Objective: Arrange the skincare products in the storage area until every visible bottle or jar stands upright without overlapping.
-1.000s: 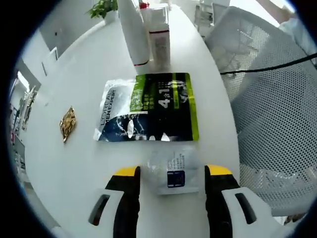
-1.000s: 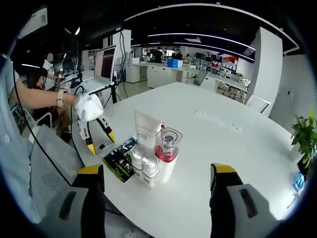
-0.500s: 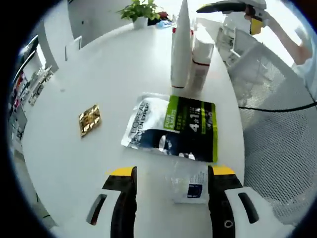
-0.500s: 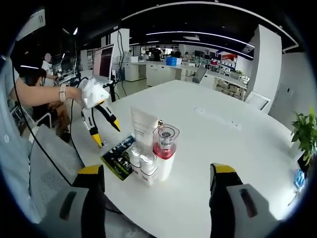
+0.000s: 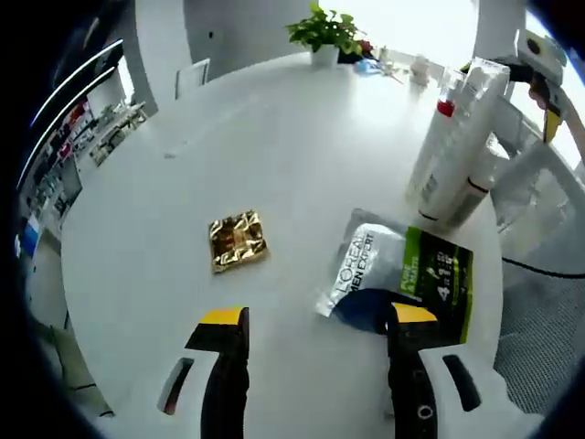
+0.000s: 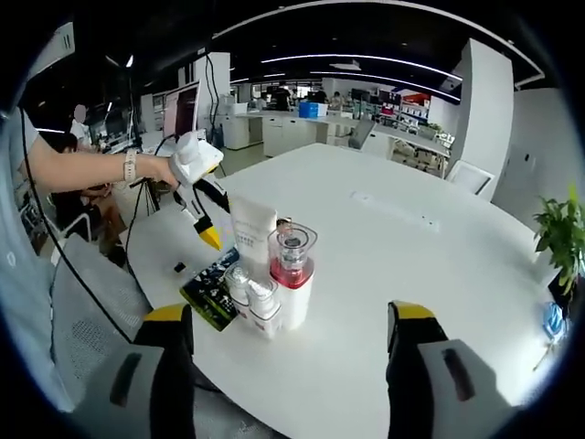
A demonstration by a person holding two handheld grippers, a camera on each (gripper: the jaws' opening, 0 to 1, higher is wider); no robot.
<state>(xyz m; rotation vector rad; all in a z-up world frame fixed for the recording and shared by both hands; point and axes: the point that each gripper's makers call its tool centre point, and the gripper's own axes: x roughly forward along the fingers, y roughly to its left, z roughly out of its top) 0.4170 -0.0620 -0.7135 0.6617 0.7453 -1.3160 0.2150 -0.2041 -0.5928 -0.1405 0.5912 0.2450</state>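
So both grippers are just hanging in the air over the round white table (image 5: 164, 183) right now. The left gripper (image 5: 313, 329) is sitting with its jaws spread wide and nothing between them, and the right gripper (image 6: 291, 325) is doing the same, jaws wide apart and empty.

In the left gripper view, a flat sachet (image 5: 402, 283) with a green, white and dark front is lying on the table just past the right jaw, which is covering one corner of it. A small gold foil packet (image 5: 237, 241) is lying flat, well apart from the sachet. Beyond the sachet, a tall white tube (image 5: 437, 151) is standing upright with a red-banded bottle (image 5: 477, 183) right beside it, looking like they're touching. A potted plant (image 5: 324, 35) is sitting at the far edge.

The right gripper view is showing the same cluster: the tube (image 6: 250, 233), a clear-topped bottle with a red collar (image 6: 291, 274), and two small bottles (image 6: 249, 293) all standing upright, packed close. The sachet (image 6: 212, 285) is lying flat just beside them, maybe tucked slightly under the small ones, hard to tell. The left gripper (image 6: 207, 215) is hovering above the sachet there, held in a person's hand (image 6: 163, 169).
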